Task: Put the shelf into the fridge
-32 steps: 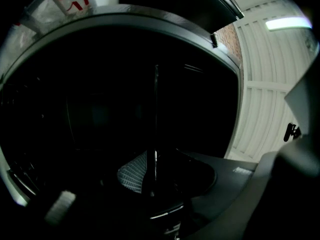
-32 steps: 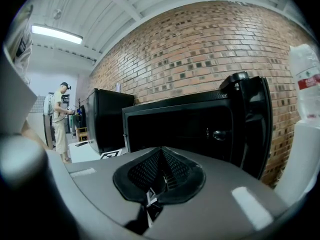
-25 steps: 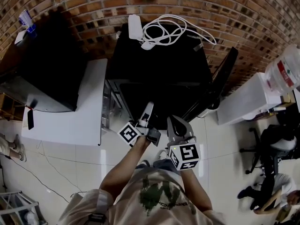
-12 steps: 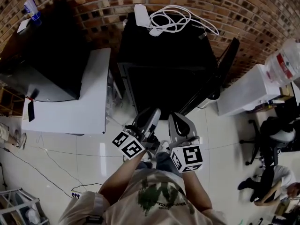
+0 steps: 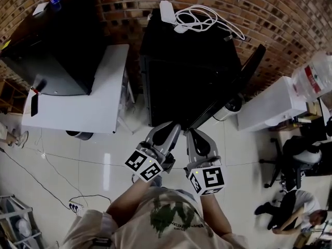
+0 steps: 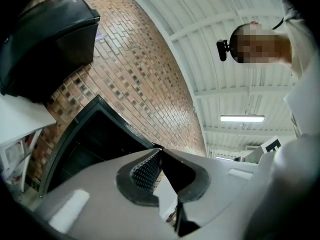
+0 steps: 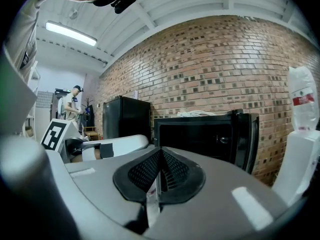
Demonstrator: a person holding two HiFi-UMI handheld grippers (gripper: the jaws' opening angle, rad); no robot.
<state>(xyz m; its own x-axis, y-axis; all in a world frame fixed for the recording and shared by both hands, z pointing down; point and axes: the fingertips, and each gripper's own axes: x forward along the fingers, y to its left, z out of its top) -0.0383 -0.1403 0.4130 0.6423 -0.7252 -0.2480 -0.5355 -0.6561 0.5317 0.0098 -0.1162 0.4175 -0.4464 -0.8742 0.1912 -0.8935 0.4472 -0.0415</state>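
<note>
**Head view:** left claw and right claw are held level before the open fridge. The shelf is unseen, presumably lodged in the dark interior.
**Left gripper view:** the jaws have just been closing; their tips meet on nothing.
**Right gripper view:** the jaws are together and empty.

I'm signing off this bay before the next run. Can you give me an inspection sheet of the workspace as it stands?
Surface: glossy white tiled floor.
Job's things: black fridge, its door open; inside too dark to make out a shelf, none seen outside.
Clutter: white adapter on the fridge top; large bottle at right.
Grippers: left gripper jaws have just been closing, tips together, nothing between; right gripper shut, empty.
Cables: white cable coiled on the fridge top; power strip on the floor.
Surroundings: brick wall; black unit and white table at left; seated person at right.
</note>
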